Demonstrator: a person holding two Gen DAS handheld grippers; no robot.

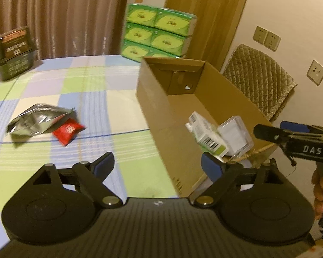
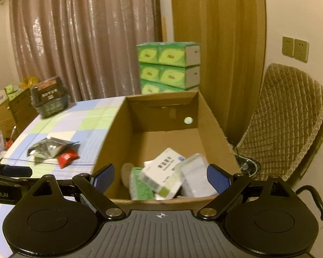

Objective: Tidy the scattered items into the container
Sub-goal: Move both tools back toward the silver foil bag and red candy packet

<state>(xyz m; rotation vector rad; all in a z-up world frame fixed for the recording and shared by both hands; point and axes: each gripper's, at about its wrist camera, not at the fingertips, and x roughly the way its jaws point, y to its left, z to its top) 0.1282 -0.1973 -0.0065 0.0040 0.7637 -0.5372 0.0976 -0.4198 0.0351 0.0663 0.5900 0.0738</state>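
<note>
An open cardboard box point(image 1: 159, 107) point(image 2: 213, 133) stands on the checked tablecloth. Inside lie a white and green medicine box point(image 1: 206, 134) point(image 2: 165, 172), a clear plastic case point(image 1: 235, 136) point(image 2: 195, 178) and a green packet point(image 2: 139, 185). A silver foil pouch point(image 1: 35, 120) point(image 2: 50, 148) and a red sachet point(image 1: 67, 130) point(image 2: 67, 158) lie on the cloth left of the box. My left gripper point(image 1: 158, 167) is open and empty, over the box's near left corner. My right gripper point(image 2: 160, 177) is open and empty above the box's near edge; it also shows in the left wrist view point(image 1: 290, 137).
A dark green basket point(image 1: 13, 53) point(image 2: 49, 101) with packages sits at the table's far left. Stacked green tissue boxes point(image 1: 159, 32) point(image 2: 170, 66) stand behind the box. A quilted chair point(image 1: 260, 79) point(image 2: 290, 124) is on the right. Curtains hang behind.
</note>
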